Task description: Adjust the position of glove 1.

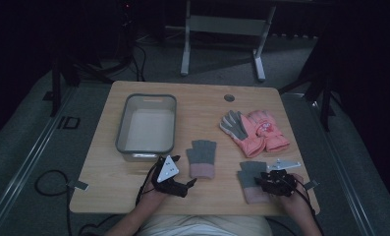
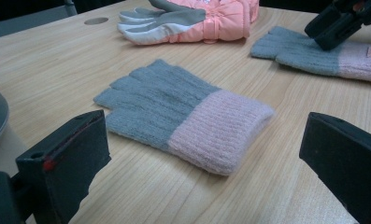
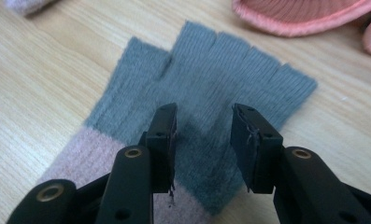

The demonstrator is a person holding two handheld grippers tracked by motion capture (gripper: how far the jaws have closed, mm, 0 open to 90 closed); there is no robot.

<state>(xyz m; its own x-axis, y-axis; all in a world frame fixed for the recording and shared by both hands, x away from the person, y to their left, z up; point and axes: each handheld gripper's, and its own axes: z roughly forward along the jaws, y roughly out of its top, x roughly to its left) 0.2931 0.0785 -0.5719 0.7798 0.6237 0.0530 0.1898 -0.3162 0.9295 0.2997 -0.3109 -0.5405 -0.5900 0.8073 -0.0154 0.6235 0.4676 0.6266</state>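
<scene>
At the near edge of the table (image 1: 99,187), the right gripper (image 1: 276,183) hangs directly over a grey-and-pink knit glove (image 1: 251,183), its jaws partly parted with a narrow gap and nothing between them; in the right gripper view the tips (image 3: 204,140) stand just above the grey palm of that glove (image 3: 206,107), close to where the pink cuff begins. To its left, the left gripper (image 1: 175,183) rests low over the wood with its jaws spread wide and empty; in the left gripper view (image 2: 197,186) they frame the second knit glove (image 2: 183,116), which lies flat just ahead of them, fingers pointing away and cuff turned toward the right gripper. In the high view this second glove (image 1: 201,158) sits between the two grippers and a little beyond them. Farther off, beyond the right gripper, a pair of pink padded gloves (image 1: 254,130) lies together, one overlapping the other. Beyond the left gripper stands a grey bin (image 1: 146,147), its near rim close to that gripper.
</scene>
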